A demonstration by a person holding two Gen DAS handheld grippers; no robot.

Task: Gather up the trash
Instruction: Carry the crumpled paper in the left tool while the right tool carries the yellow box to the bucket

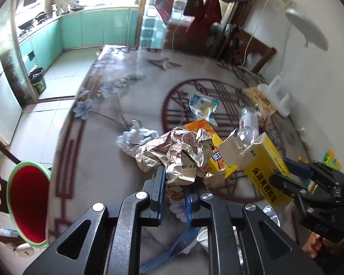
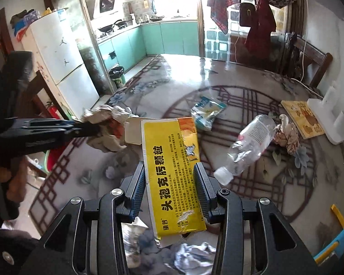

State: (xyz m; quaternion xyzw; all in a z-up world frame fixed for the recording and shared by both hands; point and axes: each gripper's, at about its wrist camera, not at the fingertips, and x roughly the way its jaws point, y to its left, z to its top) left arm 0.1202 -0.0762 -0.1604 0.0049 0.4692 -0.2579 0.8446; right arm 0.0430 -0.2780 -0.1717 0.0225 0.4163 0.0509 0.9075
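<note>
Glossy patterned table point(image 2: 149, 87) under the litter. One flat yellow cardboard box point(image 2: 169, 174), lifted, pinched in the half-closed right gripper point(image 2: 169, 183). One crumpled newsprint wad point(image 1: 178, 151) – clamped by the near-shut left gripper point(image 1: 176, 183). One clear plastic bottle point(image 2: 247, 144), one crinkled blue-white wrapper point(image 2: 206, 112) lying flat.

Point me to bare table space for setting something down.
Free: the far flowered stretch of the patterned tabletop toward the kitchen, beyond the blue-white snack wrapper. Crowded: the near middle and right, around the clear plastic bottle, crumpled foil and wooden board.
</note>
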